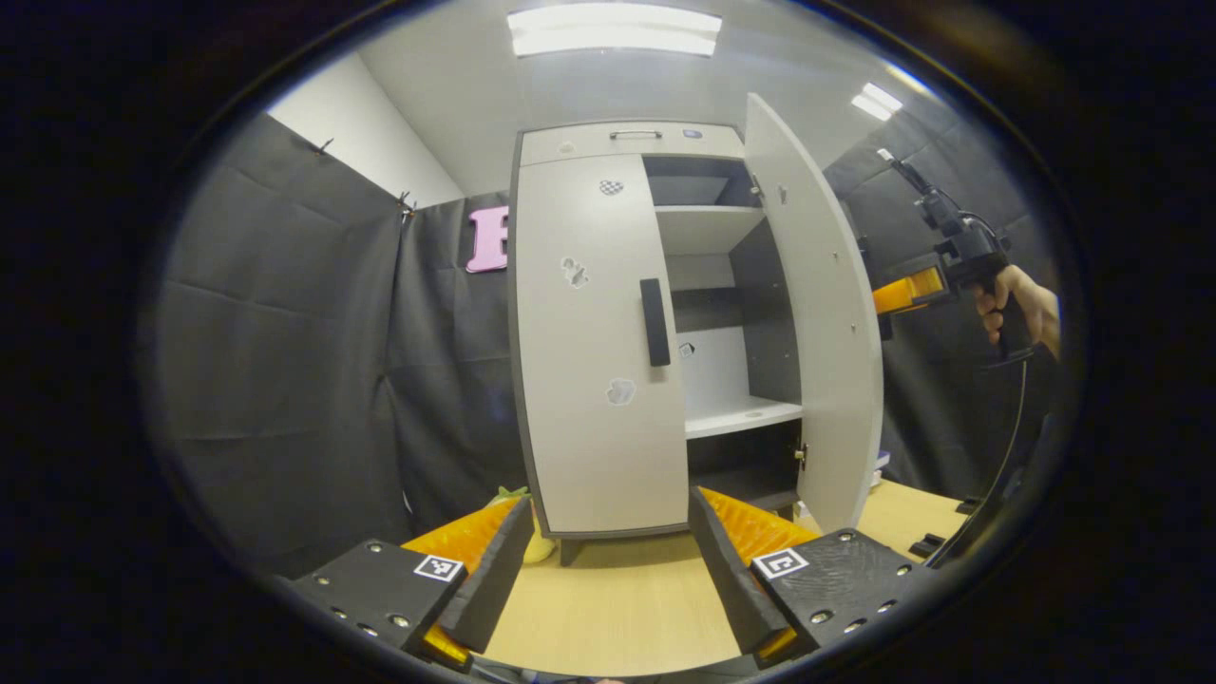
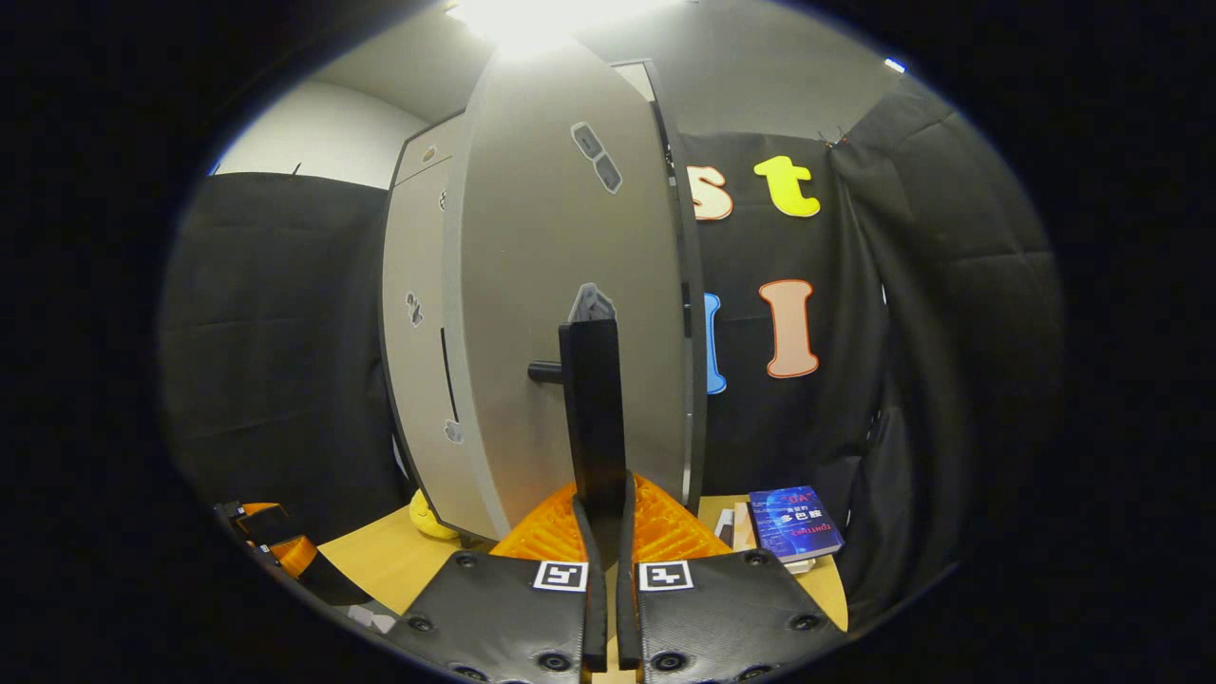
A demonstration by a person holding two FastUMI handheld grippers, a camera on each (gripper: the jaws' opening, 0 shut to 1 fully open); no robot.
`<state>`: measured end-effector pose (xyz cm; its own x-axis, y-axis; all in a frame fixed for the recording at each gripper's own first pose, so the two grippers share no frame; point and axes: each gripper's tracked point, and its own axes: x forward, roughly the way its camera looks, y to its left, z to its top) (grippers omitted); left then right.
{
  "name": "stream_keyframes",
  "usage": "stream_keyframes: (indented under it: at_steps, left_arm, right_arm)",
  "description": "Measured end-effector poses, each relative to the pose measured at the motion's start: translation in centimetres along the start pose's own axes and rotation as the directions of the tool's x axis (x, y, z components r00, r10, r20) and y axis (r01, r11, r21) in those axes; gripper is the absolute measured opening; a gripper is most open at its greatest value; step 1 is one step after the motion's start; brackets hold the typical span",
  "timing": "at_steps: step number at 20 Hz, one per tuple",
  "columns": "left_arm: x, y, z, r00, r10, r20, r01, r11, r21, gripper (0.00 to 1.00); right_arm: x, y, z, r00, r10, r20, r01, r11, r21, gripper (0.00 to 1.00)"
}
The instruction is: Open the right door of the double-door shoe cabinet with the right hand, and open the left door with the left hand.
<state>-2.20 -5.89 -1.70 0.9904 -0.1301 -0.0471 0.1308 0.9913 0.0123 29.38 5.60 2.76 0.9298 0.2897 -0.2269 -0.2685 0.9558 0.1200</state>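
A pale grey double-door shoe cabinet (image 1: 608,332) stands on a light wooden table (image 1: 608,608) against a wall of black cloth (image 1: 285,361). In the left gripper view the cabinet is seen from the front: its left door (image 1: 594,351) is closed flat, with a dark vertical handle (image 1: 655,322) near its inner edge, while the right door (image 1: 817,313) is swung outward, uncovering white shelves (image 1: 736,413) and dark inner walls. The left gripper (image 1: 608,560) hovers low in front of the cabinet with its two fingers spread wide apart, touching nothing, the closed left door straight ahead between them. Far to the right in that view, beyond the open door, a hand (image 1: 1021,309) grips the handle of the other gripper, whose tips are hidden behind the door. In the right gripper view the open right door (image 2: 570,313) stands close ahead, seen from its outer face, and its dark vertical handle (image 2: 594,427) rises from between the fingers of the right gripper (image 2: 604,532), which are pressed together on it from both sides. The closed left door (image 2: 418,323) shows farther back on the left. A blue book (image 2: 793,522) lies on the table to the right of the cabinet, and a small yellow object (image 2: 427,518) sits at the cabinet's foot on the left.
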Motion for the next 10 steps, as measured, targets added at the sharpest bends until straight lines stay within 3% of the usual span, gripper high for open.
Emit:
stream_keyframes:
  at_steps: [3,8,10]
  left_arm:
    - [0.1,-0.3,-0.1,1.000,-0.014,-0.003,0.014,1.000,-0.001,0.95]
    - [0.1,-0.6,0.0,0.999,-0.033,-0.003,0.033,0.999,-0.003,0.94]
    - [0.0,-0.7,0.1,0.999,-0.035,-0.002,0.035,0.999,0.003,0.95]
  right_arm:
    - [-0.1,-0.8,0.1,0.999,-0.046,0.007,0.046,0.999,0.000,0.05]
    - [-0.4,-4.4,0.5,0.981,-0.195,0.023,0.196,0.979,-0.063,0.05]
    - [-0.3,-4.6,0.5,0.980,-0.196,0.027,0.197,0.980,-0.035,0.02]
